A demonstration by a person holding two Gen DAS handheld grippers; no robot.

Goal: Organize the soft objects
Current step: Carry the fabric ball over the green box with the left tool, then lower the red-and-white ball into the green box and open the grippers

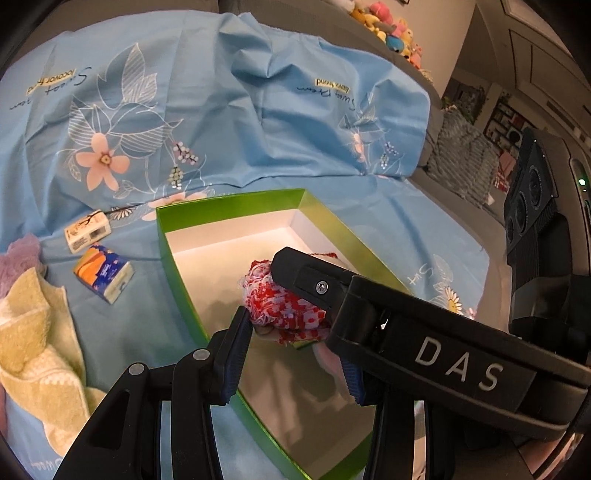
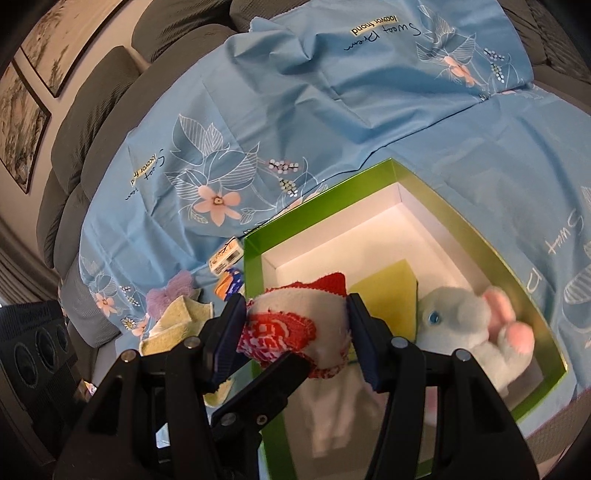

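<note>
- Terry cloth, pale yellow: a rumpled pale-yellow terry towel [image 1: 35, 343] lies at the far left of your left wrist view, on the light-blue flower-printed bedsheet [image 1: 229, 110], with a fuzzy lilac plush piece [image 1: 16, 258] just behind it.
- Right of the towel you have two small packs lying near each other on the sheet: a cream rectangular carton [image 1: 88, 230] and an orange-and-blue tissue pack [image 1: 104, 274].
- Next comes the shallow green cardboard box with a white inside [image 1: 334, 229], open-topped on the sheet.
- Over the box, your left gripper [image 1: 293, 354] and your right gripper [image 2: 295, 328] both clamp the same red-and-white knitted soft cloth bundle [image 2: 291, 325]; each pair of blue-padded fingers presses into its sides, so neither is free.
- In the left wrist view the right gripper's black arm marked "DAS" crosses over the bundle from the right.
- In the right wrist view, right of the bundle, a flat yellow-green sponge-like square [image 2: 388, 295] leans inside the box, and a white plush bunny with pink ears [image 2: 469, 325] lies against the box's right wall.
- At the far upper right of the left wrist view, a row of small pastel plush toys [image 1: 388, 26] sits on the grey sofa back [image 1: 314, 14].
</note>
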